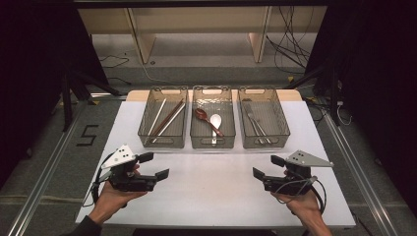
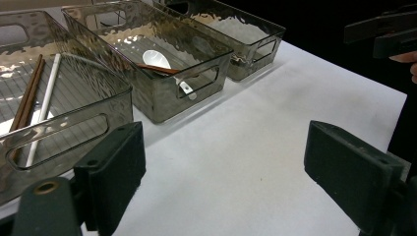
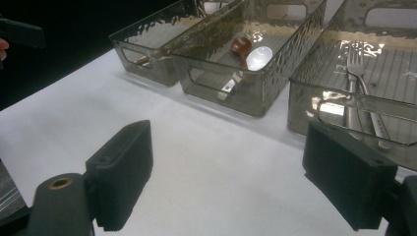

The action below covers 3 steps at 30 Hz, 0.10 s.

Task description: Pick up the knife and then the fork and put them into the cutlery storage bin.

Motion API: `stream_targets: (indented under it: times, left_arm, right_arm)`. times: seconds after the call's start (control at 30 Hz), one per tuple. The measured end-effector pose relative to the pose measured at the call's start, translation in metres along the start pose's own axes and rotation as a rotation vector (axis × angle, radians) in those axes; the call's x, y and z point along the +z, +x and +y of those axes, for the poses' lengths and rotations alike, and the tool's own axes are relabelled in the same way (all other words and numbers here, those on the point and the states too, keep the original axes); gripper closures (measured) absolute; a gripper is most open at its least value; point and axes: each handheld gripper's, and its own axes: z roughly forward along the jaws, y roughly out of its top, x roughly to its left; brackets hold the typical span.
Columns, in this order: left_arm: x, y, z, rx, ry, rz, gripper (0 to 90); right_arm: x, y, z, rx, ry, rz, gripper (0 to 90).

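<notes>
Grippers are the things in hand: the left gripper and the right gripper hover low over the near part of a white tabletop, well apart, each held from below by a hand. Both are black, topped with a grey three-cornered plate, and their fingers stand wide apart with nothing between them. Across the far half of the tabletop stand three smoky clear bins in a row. The left bin holds chopsticks, the middle bin a brown spoon and a white spoon, the right bin forks. Around lie grey floor, dark curtains, cables and a wooden frame behind.
</notes>
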Motion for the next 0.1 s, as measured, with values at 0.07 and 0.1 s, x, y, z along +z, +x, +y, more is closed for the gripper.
stream_targets:
  times: [0.07,0.1]
  left_arm:
    - [0.0000,0.0000,0.0000,0.000,-0.001,0.000,15.0]
    - [-0.0002,0.0001,0.0000,0.001,0.000,0.000,15.0]
  right_arm:
    - [-0.0001,0.0002,0.0000,0.000,-0.001,0.000,19.9]
    - [-0.0001,0.0002,0.0000,-0.004,-0.003,0.000,19.9]
